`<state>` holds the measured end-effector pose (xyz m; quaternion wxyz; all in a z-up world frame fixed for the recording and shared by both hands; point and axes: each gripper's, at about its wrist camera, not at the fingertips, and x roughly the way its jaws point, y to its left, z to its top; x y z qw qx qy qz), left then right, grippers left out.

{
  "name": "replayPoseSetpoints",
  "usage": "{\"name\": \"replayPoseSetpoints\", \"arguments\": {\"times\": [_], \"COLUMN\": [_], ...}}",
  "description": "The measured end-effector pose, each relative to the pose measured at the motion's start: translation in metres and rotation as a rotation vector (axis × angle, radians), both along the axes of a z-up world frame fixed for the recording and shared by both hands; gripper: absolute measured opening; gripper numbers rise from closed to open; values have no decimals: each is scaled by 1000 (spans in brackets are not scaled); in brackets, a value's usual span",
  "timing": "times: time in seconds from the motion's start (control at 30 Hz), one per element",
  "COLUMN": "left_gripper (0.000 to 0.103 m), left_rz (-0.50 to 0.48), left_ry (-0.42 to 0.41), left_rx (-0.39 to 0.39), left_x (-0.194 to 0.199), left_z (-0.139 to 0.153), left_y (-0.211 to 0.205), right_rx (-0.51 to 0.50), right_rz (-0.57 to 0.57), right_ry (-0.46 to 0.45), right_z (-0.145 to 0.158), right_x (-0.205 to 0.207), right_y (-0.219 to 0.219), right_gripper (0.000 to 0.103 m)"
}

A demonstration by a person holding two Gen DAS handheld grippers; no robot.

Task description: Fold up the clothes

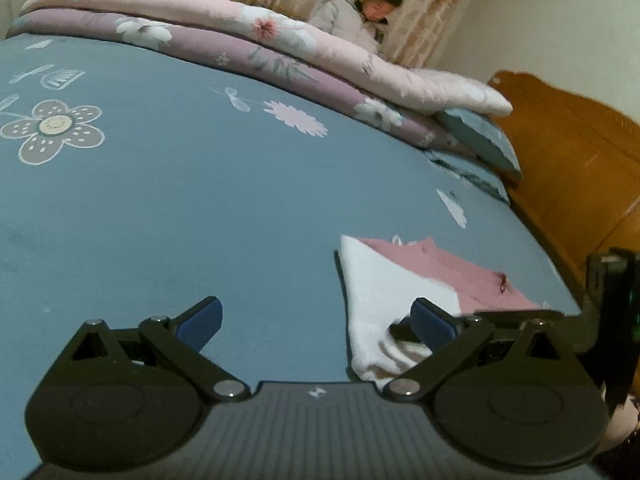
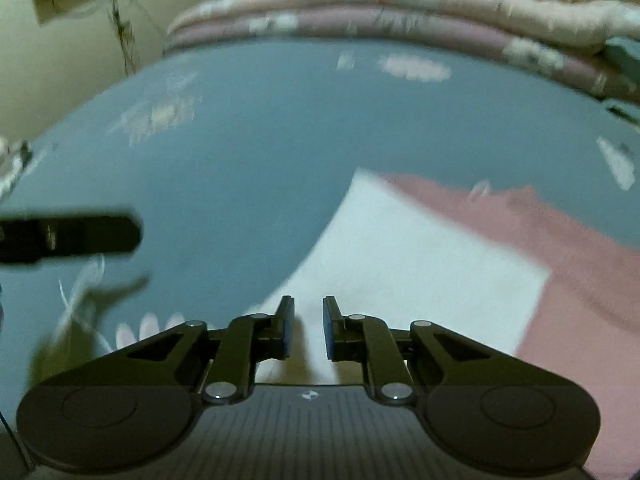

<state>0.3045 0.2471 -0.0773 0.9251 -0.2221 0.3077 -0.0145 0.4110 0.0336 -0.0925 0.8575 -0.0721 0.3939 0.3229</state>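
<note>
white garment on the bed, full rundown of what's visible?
The white garment is soft, knit-looking cloth lying mostly flat on the blue bedsheet, its far corner pointed. It overlaps a pink garment to its right. Its near end is bunched and rumpled. The left gripper's right finger sits over that end; contact is unclear.

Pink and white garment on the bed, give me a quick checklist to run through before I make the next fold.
1. Garment lies on the bed sheet: ok.
2. Left gripper open and empty, its right pad over the white edge: ok.
3. Right gripper nearly closed, white cloth showing in the gap; whether it is pinched: cannot tell.
4. White part flat and smooth: not ok, it is bunched near the left gripper.
5. Room on the sheet to the left of the garment: ok.
6. Right wrist view sharp enough to judge the edges: not ok, it is blurred.
</note>
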Motion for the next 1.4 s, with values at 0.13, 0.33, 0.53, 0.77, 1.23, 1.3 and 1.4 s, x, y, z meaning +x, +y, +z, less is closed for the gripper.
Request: {"name": "replayPoseSetpoints", "arguments": {"times": [0.13,0.33,0.53,0.77,1.23,1.3,1.4], "left_gripper": [100,100,100,100,100,100,100], "left_rz": [26,33,22,-16,-122,-120,-123], "left_ry": [-12,11,14,12,8,11,12], "left_rx": [-50,-37,-28,-14,9,2,9], "left_x": [-2,1,2,5,7,6,7], "left_z": [0,-4,-4,-2,-1,-1,-1], "left_y": [12,14,10,-3,-33,-34,-39], "right_rx": [24,-27,31,-20,-23,-66,-115], "right_rz": [-73,-114,-124,-123,-247,-280,-322], "right_ry": [-1,22,54,67,-48,-46,-31], "right_z": [4,-28,-16,-8,18,11,-2], "right_x": [39,87,83,33,-33,-37,-35], "right_y": [5,30,20,-21,-92,-108,-126], "right_gripper": [18,19,21,42,64,69,69]}}
